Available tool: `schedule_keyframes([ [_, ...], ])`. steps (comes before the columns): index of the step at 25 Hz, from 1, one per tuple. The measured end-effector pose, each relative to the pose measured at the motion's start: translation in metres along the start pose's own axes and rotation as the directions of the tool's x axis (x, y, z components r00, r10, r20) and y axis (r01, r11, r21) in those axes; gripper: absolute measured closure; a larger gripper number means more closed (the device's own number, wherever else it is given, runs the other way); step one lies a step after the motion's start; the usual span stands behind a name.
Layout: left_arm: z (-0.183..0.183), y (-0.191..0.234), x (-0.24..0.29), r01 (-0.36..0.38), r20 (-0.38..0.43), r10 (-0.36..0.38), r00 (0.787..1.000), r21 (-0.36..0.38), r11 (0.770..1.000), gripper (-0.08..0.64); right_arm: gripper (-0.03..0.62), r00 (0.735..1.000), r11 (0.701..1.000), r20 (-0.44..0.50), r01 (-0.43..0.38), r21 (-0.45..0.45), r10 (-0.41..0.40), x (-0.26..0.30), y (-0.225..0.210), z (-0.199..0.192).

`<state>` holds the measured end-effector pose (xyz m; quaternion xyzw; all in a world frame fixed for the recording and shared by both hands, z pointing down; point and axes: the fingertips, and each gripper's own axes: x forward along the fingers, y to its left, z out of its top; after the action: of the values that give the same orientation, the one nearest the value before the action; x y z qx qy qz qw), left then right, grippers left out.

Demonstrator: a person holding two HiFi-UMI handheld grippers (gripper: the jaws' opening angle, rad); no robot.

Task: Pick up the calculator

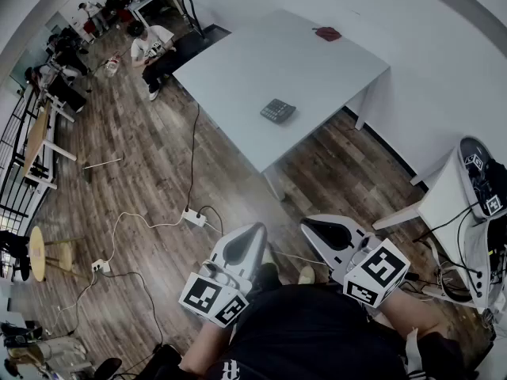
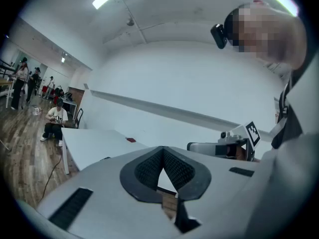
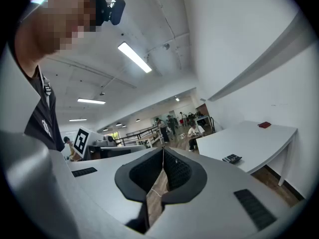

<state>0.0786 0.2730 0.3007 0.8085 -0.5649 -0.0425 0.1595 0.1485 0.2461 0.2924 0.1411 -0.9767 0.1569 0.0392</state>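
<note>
The dark grey calculator (image 1: pixel 278 111) lies flat near the front edge of a white table (image 1: pixel 238 70), far ahead of both grippers. In the right gripper view the calculator (image 3: pixel 232 158) shows small on the same table (image 3: pixel 259 141). In the left gripper view only a dark sliver of it (image 2: pixel 104 159) peeks over the gripper body. My left gripper (image 1: pixel 256 230) and right gripper (image 1: pixel 309 225) are held close to my body above the wooden floor. Each has its jaws together and holds nothing.
A small red object (image 1: pixel 327 33) rests at the table's far corner. Cables and a power strip (image 1: pixel 194 217) trail over the floor between me and the table. A person (image 1: pixel 153 47) sits on the floor beyond it. A white stand with equipment (image 1: pixel 475 204) is at my right.
</note>
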Motion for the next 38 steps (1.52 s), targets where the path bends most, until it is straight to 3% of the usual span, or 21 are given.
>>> schedule_keyframes([
  [7, 0.007, 0.038, 0.017, 0.034, -0.007, -0.034, 0.999, -0.013, 0.999, 0.554, 0.577, 1.0, 1.0, -0.015, 0.027, 0.007, -0.027, 0.037, -0.015, 0.002],
  [26, 0.058, 0.196, 0.084, 0.202, -0.053, -0.201, 0.978, 0.032, 0.979, 0.554, 0.577, 0.984, 0.984, -0.025, 0.177, 0.033, -0.177, 0.208, -0.081, 0.035],
  [38, 0.058, 0.231, 0.114, 0.246, -0.052, -0.244, 0.968, 0.028, 0.969, 0.554, 0.575, 0.974, 0.969, -0.041, 0.227, 0.101, -0.224, 0.248, -0.121, 0.033],
])
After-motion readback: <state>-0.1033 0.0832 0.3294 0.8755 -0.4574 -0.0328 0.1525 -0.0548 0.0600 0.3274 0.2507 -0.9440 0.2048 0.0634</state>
